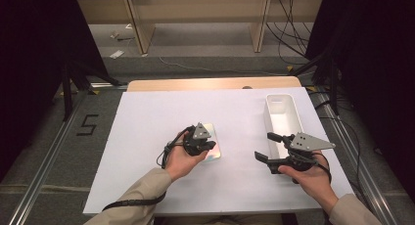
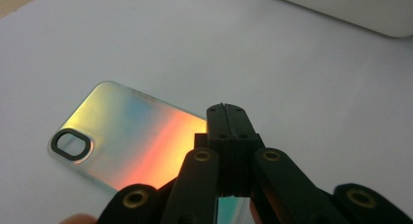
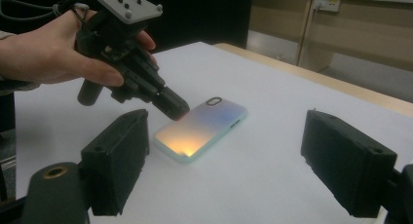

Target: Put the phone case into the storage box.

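An iridescent phone case (image 1: 218,154) lies flat on the white table, camera hole facing away from the person. In the left gripper view the phone case (image 2: 126,131) glows orange and blue. My left gripper (image 1: 210,146) points down at it; its jaws are pressed together, and the tip (image 2: 225,109) rests at the case's long edge with nothing between the jaws. The right gripper view shows the left gripper (image 3: 176,109) touching the near-left side of the phone case (image 3: 204,124). My right gripper (image 1: 266,146) is held to the right of the case, open and empty, its jaws (image 3: 231,156) standing wide apart.
A long white bin (image 1: 283,115) stands empty at the right of the table, just beyond my right gripper, and its corner (image 2: 350,9) shows in the left gripper view. The white sheet (image 1: 147,137) covers a wooden tabletop (image 1: 210,83). Cables and shelving lie behind.
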`<action>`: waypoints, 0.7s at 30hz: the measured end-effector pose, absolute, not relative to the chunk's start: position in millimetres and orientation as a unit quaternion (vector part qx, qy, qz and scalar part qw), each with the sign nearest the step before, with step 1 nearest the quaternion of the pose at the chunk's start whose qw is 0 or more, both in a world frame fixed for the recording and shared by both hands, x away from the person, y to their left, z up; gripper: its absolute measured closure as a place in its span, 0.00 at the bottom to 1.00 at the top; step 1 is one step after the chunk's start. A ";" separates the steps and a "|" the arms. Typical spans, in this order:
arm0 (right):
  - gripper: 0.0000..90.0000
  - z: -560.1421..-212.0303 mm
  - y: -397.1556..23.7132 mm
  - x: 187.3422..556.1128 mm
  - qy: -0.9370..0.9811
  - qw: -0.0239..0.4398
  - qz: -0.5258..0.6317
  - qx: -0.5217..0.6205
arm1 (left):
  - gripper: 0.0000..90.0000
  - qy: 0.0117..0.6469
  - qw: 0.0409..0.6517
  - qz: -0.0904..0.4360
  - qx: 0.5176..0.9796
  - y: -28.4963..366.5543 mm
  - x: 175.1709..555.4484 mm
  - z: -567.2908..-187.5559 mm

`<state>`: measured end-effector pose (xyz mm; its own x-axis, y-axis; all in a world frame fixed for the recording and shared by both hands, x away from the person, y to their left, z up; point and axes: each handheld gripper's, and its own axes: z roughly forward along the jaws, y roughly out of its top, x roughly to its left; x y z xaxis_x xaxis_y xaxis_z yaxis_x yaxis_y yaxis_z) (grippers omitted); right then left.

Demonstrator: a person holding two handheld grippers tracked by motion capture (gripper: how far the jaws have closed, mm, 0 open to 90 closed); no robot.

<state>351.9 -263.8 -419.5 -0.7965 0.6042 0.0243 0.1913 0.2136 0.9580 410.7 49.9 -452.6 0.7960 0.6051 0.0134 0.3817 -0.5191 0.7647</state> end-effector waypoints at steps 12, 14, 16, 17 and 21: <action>0.21 -419.8 -263.4 351.5 0.757 0.181 0.570 0.262 | 1.00 0.272 0.375 0.135 0.876 28.4 412.1 -461.7; 0.21 -419.7 -263.4 351.4 0.757 0.180 0.570 0.263 | 1.00 0.270 0.374 0.135 0.877 26.6 412.4 -462.1; 0.21 -419.6 -263.6 351.2 0.757 0.179 0.570 0.263 | 1.00 0.269 0.373 0.134 0.878 22.6 412.7 -463.1; 0.21 -419.6 -263.7 351.3 0.757 0.180 0.570 0.263 | 1.00 0.268 0.372 0.133 0.879 20.5 412.8 -463.7; 0.21 -419.7 -263.6 350.9 0.757 0.179 0.570 0.263 | 1.00 0.262 0.363 0.131 0.884 9.9 413.3 -467.4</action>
<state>350.9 -263.6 -419.7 -0.7976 0.6026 0.0279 0.1933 0.2116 0.9580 413.3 9.9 -467.4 0.8283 0.5588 0.0412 0.3686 -0.5987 0.7111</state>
